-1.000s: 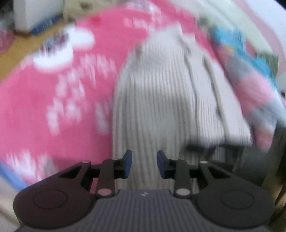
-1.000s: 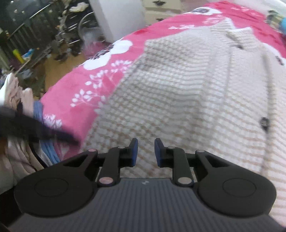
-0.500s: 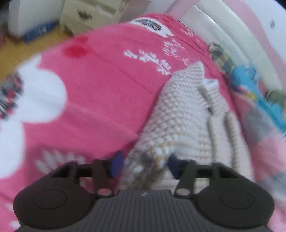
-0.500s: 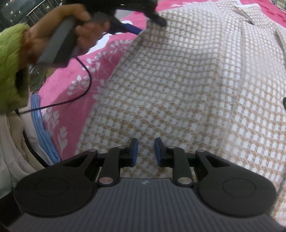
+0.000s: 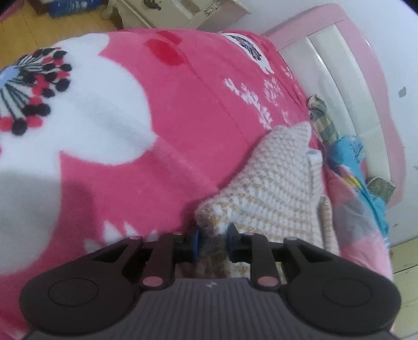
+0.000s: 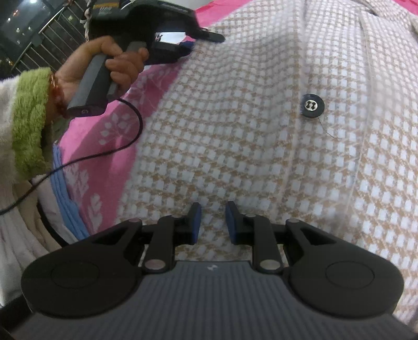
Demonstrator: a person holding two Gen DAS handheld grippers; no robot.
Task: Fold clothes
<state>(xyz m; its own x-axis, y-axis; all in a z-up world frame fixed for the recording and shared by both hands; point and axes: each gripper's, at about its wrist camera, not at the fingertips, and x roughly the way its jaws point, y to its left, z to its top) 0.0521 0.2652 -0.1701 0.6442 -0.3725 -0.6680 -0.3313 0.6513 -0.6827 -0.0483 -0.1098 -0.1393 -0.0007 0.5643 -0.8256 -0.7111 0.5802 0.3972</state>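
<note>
The checked knit cardigan [image 6: 261, 130] lay spread flat on the bed's pink blanket [image 5: 169, 136], button side up. Within the preceding second the left gripper [image 5: 212, 239] had swung down to the cardigan's left edge, and its jaws had just been closing; a bunched fold of that edge now sat pinched between the blue pads. This suggests a side fold was about to be drawn across the cardigan. The right gripper [image 6: 213, 222] hovered over the cardigan's lower front, jaws a little apart with nothing between them. A dark button [image 6: 312, 106] showed right of the cardigan's centre. Beyond the cardigan's collar lay a blue-and-pink quilt [image 5: 358, 167] against the pink headboard [image 5: 365, 78]. Left of the cardigan, past the blanket, stood a cream cabinet [image 5: 183, 13] on a wooden floor [image 5: 39, 31].
</note>
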